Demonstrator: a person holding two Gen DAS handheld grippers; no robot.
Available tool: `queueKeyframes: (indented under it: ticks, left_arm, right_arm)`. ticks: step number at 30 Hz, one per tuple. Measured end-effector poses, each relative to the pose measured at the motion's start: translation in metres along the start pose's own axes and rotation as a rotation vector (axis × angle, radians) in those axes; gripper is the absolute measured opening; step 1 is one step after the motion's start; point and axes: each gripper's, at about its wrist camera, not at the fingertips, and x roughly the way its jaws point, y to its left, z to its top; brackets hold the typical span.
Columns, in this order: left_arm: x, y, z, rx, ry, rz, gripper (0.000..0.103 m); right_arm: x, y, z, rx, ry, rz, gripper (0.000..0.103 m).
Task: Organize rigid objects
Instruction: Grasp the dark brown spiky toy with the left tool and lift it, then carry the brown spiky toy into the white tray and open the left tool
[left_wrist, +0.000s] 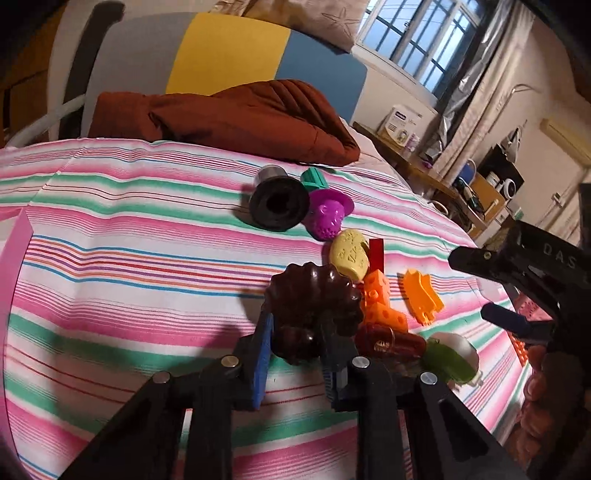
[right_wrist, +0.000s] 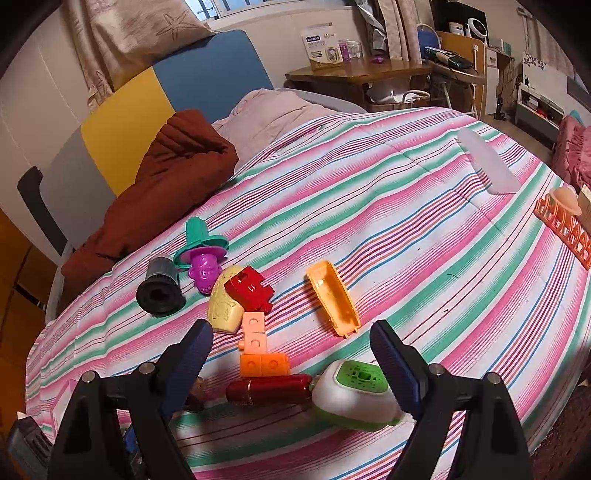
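**Brown fluted mould gripped at the left; the pile lies ahead and to the right of it**

The left gripper (left_wrist: 295, 343) is seen closed narrowly on a dark brown fluted mould (left_wrist: 314, 299), whose scalloped rim rises above the blue pads (left_wrist: 263, 354) while its base is pinched between them. Just beyond it, to the right, orange cube blocks (left_wrist: 384, 310) and a dark red cylinder (left_wrist: 388, 339) are found touching one another on the striped bedcover (left_wrist: 129, 258), the cylinder lying crosswise. The right gripper (right_wrist: 291, 365) is held wide and empty above the same cluster, with the white-and-green toy (right_wrist: 354, 395) nearest its right-hand pad. The cylinder is judged nearer to the right gripper, so any carry of the mould is best directed away from the pile.
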Motion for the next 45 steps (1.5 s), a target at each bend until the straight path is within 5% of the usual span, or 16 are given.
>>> queueKeyframes:
  ticks: [8, 18, 26, 39, 45]
  left_arm:
    - [-0.037, -0.001, 0.0, 0.059, -0.032, 0.029, 0.024]
    - [-0.034, -0.017, -0.012, 0.221, -0.039, 0.088, 0.024]
    - [-0.036, -0.019, -0.033, 0.24, -0.035, 0.051, 0.02]
    - [-0.078, 0.015, -0.034, 0.109, -0.053, 0.007, 0.017]
    - [-0.108, 0.036, -0.031, 0.061, -0.106, 0.016, 0.017]
  right_arm:
    - [0.0, 0.0, -0.002, -0.006, 0.004, -0.01, 0.089]
    - [0.0, 0.002, -0.003, -0.016, 0.003, -0.016, 0.089]
    - [-0.001, 0.008, -0.003, -0.037, -0.013, -0.002, 0.089]
    - [-0.003, 0.028, -0.01, -0.118, 0.002, 0.107, 0.089]
    - [0.0, 0.064, -0.035, -0.317, 0.049, 0.104, 0.078]
